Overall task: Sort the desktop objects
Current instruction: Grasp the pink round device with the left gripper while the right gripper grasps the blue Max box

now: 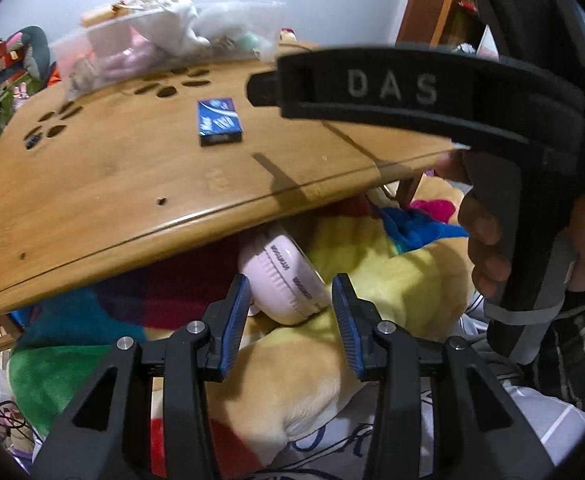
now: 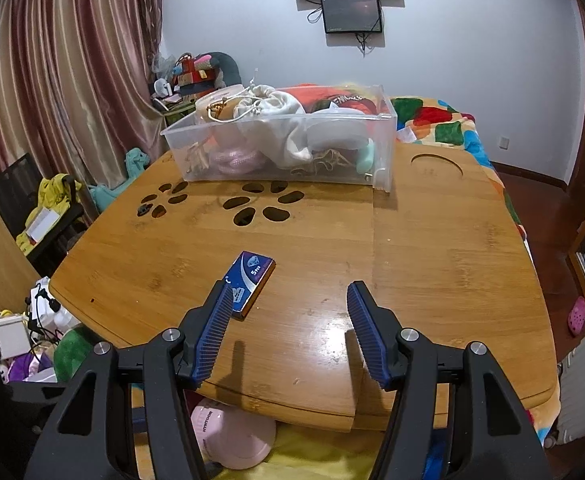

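Observation:
A small blue box [image 2: 252, 280] lies on the wooden table [image 2: 452, 260], just left of my right gripper [image 2: 288, 286]. That gripper hovers open over the table's near part with nothing between its fingers. The same blue box [image 1: 220, 121] shows mid-table in the left wrist view. Below the table's front edge a round pink case [image 1: 280, 276] rests on soft plush. My left gripper [image 1: 290, 280] is open, its blue pads on either side of the case's near end and not pressing it. The pink case [image 2: 236, 436] also peeks out under the table edge.
A clear plastic bin [image 2: 284, 140] filled with cloth bags and small items stands at the table's back. The right tool's black body marked DAS [image 1: 392, 88] crosses above the table, held by a hand [image 1: 484, 248]. Yellow and multicoloured plush bedding [image 1: 372, 248] lies under the table [image 1: 112, 184].

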`<action>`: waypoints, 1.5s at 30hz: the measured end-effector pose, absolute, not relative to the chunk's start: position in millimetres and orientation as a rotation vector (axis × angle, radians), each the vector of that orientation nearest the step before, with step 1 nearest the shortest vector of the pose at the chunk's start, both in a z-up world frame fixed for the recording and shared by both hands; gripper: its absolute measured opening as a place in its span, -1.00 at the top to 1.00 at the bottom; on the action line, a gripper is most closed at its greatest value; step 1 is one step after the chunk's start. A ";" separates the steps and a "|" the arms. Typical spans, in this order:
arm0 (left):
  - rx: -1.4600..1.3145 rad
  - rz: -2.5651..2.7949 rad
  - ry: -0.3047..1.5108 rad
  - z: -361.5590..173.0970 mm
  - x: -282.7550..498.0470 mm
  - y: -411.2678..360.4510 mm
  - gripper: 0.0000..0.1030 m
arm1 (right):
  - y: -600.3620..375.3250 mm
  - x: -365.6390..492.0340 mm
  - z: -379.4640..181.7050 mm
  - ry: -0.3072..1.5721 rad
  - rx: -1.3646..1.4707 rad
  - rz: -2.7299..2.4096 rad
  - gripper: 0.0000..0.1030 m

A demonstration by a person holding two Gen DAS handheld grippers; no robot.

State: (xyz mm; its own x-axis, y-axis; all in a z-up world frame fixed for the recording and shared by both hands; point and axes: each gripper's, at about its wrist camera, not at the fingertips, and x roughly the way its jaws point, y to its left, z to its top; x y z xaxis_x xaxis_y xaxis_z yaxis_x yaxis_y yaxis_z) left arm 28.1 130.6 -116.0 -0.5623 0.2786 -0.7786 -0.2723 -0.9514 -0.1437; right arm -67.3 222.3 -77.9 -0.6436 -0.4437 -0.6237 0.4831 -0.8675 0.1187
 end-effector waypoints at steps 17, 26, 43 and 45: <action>-1.383 2.447 -0.138 -143.8 -8.3 128.3 -0.01 | 215.6 -90.0 -92.0 0.052 0.996 -2.350 -0.08; -1.345 2.485 -0.177 -136.1 3.6 117.4 0.17 | 193.6 -91.3 -88.2 0.163 0.963 -2.286 -0.08; -1.222 2.589 -0.122 -96.6 58.9 87.8 0.19 | 150.2 -65.7 -97.5 0.385 0.887 -2.341 0.03; -1.198 2.608 -0.113 -91.8 65.1 83.4 0.19 | 151.3 -66.1 -97.6 0.353 0.886 -2.343 0.28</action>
